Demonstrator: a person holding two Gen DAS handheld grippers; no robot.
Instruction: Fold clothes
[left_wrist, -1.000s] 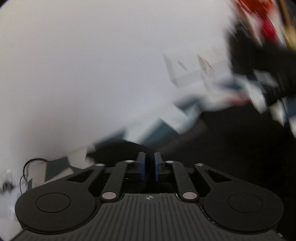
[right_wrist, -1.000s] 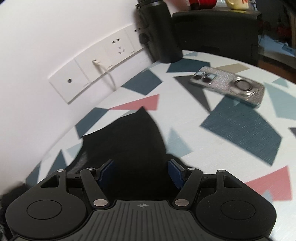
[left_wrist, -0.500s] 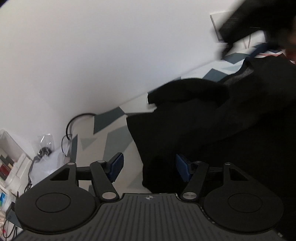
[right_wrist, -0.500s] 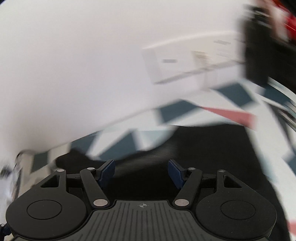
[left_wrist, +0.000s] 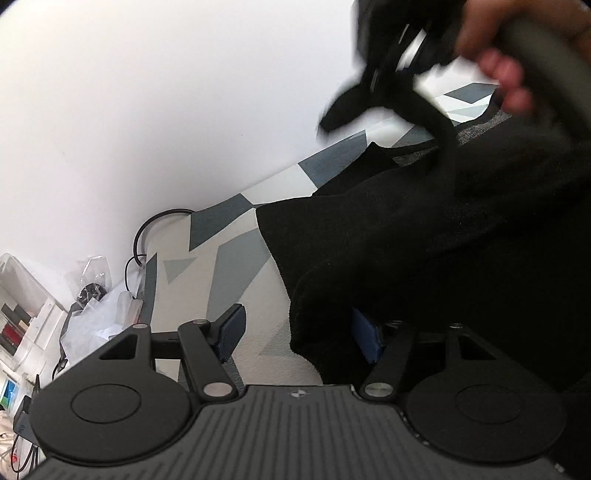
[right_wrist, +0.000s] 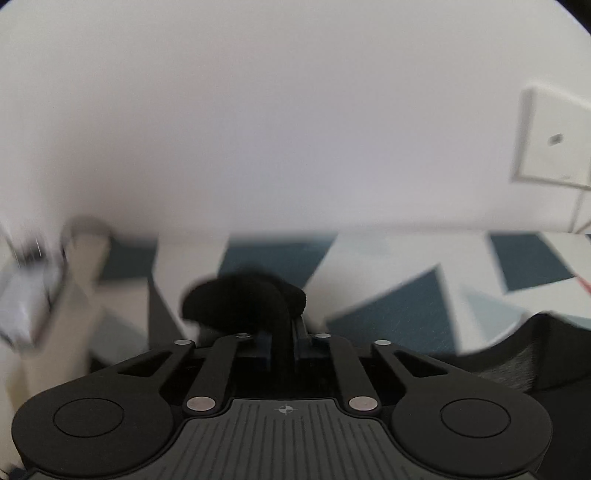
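Right claw (right_wrist: 283, 341), closing, pinches a fold of black garment (right_wrist: 245, 299); left claw (left_wrist: 297, 332) released, cloth between its jaws. Patterned counter (right_wrist: 399, 314) apparently meets a white wall (right_wrist: 295, 110).

The setting reads as a domestic or small-office room rather than a lab or workshop. A work surface covered in a cloth (left_wrist: 229, 258) with a geometric print of blue-grey, dark blue and pale triangles stands directly against a plain white wall (left_wrist: 166, 110). A white wall plate (right_wrist: 550, 147) with one small round opening is mounted just above the surface. At the far left end lie crumpled clear plastic bags (left_wrist: 96, 321), a looped black cable (left_wrist: 155, 225) and a white plastic storage unit (left_wrist: 26, 295) with small items inside, too small to identify. A black garment (left_wrist: 424, 240) lies spread over the cloth, consistent with household laundry work.
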